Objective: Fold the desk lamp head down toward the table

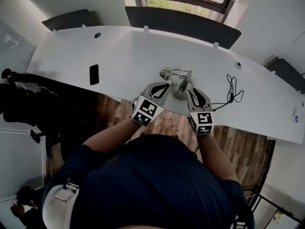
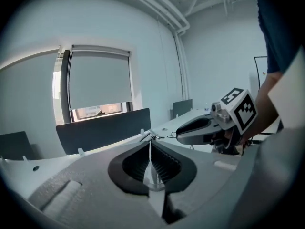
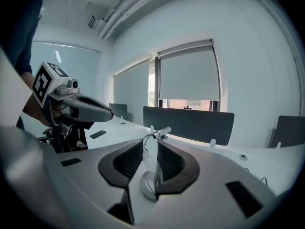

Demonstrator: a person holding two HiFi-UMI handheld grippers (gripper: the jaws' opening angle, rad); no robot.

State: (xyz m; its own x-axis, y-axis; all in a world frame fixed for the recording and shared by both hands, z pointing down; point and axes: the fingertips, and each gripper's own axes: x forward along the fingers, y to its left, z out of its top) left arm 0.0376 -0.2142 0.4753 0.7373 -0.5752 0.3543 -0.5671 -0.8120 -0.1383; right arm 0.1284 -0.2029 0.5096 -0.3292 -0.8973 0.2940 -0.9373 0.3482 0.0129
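A small silver desk lamp (image 1: 179,84) stands near the front edge of the white desk (image 1: 119,51), its head (image 1: 165,73) reaching left. My left gripper (image 1: 163,87) hovers just left of the lamp; in the left gripper view its jaws (image 2: 150,141) show only a hairline slit and nothing in it. My right gripper (image 1: 191,92) is just right of the base. In the right gripper view its jaws (image 3: 151,140) stand apart, and the lamp's stem (image 3: 157,163) and round base (image 3: 150,187) show in the gap, the stem close to the right pad.
A black phone (image 1: 94,74) lies on the desk to the left. A black cable (image 1: 232,92) coils to the right of the lamp. Dark partition panels (image 1: 181,20) line the desk's far edge. A black chair with dark things (image 1: 21,97) stands at the far left.
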